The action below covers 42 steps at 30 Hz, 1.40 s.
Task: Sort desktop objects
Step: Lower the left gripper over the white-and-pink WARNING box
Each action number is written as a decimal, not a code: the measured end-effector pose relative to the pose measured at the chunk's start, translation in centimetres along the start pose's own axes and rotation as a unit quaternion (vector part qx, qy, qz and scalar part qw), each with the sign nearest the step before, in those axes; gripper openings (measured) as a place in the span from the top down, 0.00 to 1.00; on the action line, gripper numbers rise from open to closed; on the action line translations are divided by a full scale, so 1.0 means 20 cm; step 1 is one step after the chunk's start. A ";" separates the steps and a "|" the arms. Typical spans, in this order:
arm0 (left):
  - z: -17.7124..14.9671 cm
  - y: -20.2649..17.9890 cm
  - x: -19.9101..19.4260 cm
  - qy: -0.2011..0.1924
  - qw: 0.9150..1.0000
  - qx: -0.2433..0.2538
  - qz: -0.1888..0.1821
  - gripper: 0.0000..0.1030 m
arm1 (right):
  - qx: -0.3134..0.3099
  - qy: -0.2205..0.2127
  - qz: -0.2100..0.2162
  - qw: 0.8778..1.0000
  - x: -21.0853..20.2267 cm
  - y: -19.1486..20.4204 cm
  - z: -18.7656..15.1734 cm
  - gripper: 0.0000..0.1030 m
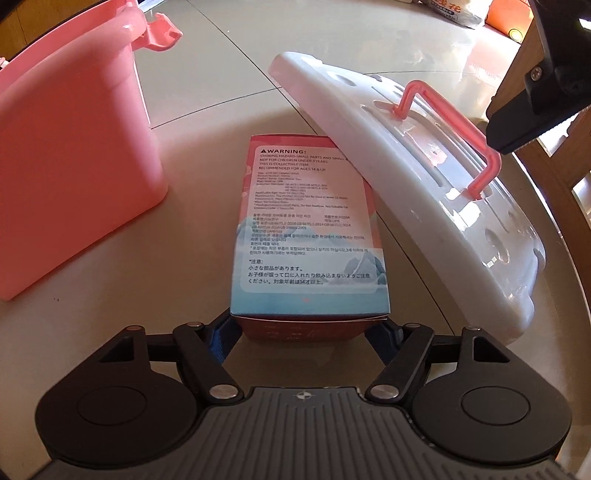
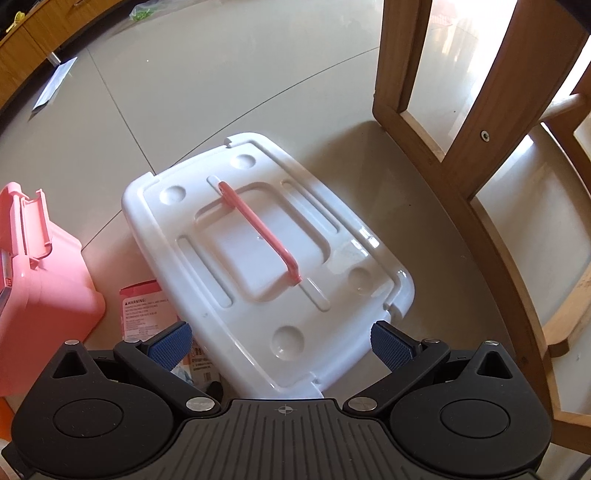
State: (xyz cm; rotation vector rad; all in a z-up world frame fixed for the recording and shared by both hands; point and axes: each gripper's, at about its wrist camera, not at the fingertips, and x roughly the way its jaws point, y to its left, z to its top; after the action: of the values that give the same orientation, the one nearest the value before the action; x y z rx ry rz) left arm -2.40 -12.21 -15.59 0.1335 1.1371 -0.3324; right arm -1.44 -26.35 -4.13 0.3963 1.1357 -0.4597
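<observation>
Count: one carton (image 1: 306, 229), one pink bin (image 1: 74, 158), one white lid (image 1: 424, 192) with one pink handle (image 1: 450, 140), one wooden chair (image 2: 480, 155). Left tool (image 1: 306, 325) sits low over the bench (image 1: 207, 206), level, aimed forward; its blue pads (image 1: 221, 332) clamp the near end of the carton from both sides, so it is closed on it. The carton lies flat on the bench, printed warning panel up, long axis running straight away from the left tool, far end tucked under the lid's edge. The pink bin stands upright to the carton's left, apart from it, latch flap (image 1: 159, 33) sticking out at its top. The lid is tilted, one long edge propped over the carton, the other side down toward the bench edge; the handle runs along its long axis. Right tool (image 2: 280, 343) looks down on the lid from above, jaws spread wide with nothing between them, blue pads (image 2: 391, 347) flanking the lid's near edge; contact cannot be told. In the left view it shows at upper right, above the lid. The chair stands to the right of the lid.
</observation>
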 end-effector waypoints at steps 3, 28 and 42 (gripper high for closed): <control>0.00 -0.01 0.00 -0.005 1.000 0.005 0.006 0.29 | -0.004 0.002 0.001 1.000 0.01 0.01 0.00 0.01; 0.15 0.19 -0.46 -0.023 0.998 -0.055 0.029 0.32 | 0.003 0.030 0.017 0.999 0.02 0.00 -0.04 0.01; 0.23 0.38 -0.68 0.003 0.996 -0.082 0.045 0.32 | -0.022 0.045 0.033 0.998 -0.03 0.11 -0.12 0.01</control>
State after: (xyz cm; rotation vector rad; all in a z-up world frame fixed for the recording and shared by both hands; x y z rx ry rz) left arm -1.09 -3.69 -1.93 0.0411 1.1555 -0.1582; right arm -2.29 -23.14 -4.29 0.4183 1.2140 -0.3603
